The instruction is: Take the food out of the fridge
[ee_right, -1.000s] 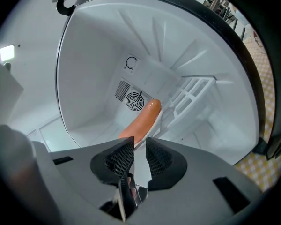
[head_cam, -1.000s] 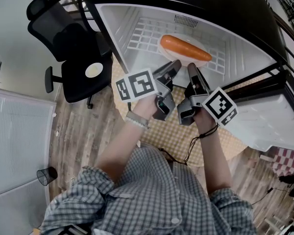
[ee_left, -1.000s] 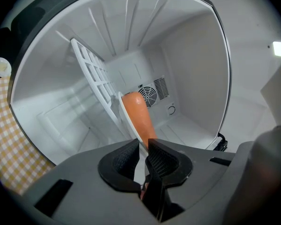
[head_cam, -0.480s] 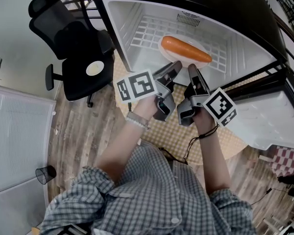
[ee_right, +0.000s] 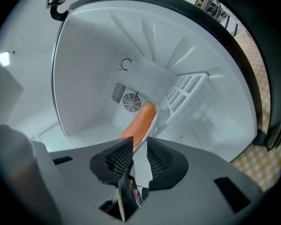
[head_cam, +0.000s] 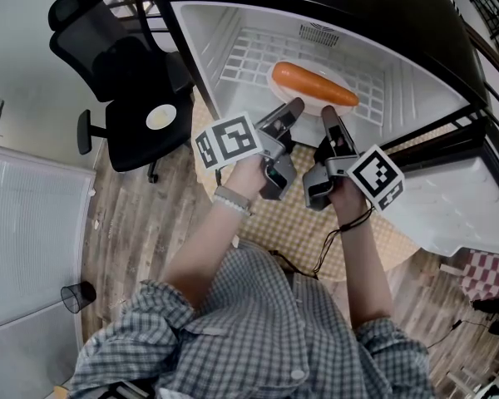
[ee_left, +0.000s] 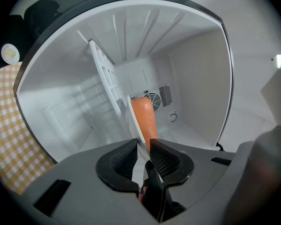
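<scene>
Head view high above the person [head_cam: 258,331], looking steeply down into the open fridge [head_cam: 208,48], both gripper views close at its mouth, facing level inward, all three sharing the carrot [head_cam: 314,82] inside.

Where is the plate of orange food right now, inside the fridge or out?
Inside: the plate with the orange food rests on the wire shelf, between the white walls of the fridge.
</scene>
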### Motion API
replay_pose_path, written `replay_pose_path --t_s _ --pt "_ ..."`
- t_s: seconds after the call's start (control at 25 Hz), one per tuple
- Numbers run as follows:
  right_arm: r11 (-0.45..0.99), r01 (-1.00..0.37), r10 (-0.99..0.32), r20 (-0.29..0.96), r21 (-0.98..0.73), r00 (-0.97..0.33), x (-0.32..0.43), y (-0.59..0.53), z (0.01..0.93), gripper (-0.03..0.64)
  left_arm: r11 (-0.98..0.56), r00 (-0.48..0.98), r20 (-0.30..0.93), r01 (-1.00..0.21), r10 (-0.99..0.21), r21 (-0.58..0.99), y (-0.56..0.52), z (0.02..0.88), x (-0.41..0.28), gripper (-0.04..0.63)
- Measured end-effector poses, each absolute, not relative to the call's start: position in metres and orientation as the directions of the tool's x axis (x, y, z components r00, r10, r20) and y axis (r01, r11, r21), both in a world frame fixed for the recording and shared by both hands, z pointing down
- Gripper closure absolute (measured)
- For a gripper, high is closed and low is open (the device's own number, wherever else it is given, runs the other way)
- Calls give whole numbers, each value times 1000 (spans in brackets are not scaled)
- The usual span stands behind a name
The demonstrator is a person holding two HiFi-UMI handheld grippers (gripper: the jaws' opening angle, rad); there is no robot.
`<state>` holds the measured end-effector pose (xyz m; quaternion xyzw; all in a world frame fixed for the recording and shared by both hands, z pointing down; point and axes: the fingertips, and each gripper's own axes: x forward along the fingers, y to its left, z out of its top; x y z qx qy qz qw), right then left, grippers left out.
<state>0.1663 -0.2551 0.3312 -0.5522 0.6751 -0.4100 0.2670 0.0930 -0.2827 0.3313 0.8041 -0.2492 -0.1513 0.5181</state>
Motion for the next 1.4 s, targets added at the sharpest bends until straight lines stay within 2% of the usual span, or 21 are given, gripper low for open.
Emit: replay_pose_path --t_s 0.28,1.08,1.4 --pt "80 -559 -959 90 -825 -269 163 -251 334 549 -358 829 19 -261 -558 897 -277 335 90 534" --pt "93 -570 -951 97 -816 -293 120 -201 342 554 -344 841 35 -258 -540 903 -226 348 48 532" --pt "76 -564 -937 135 -822 -323 95 -180 362 554 -331 837 67 -286 -543 899 -204 367 23 531"
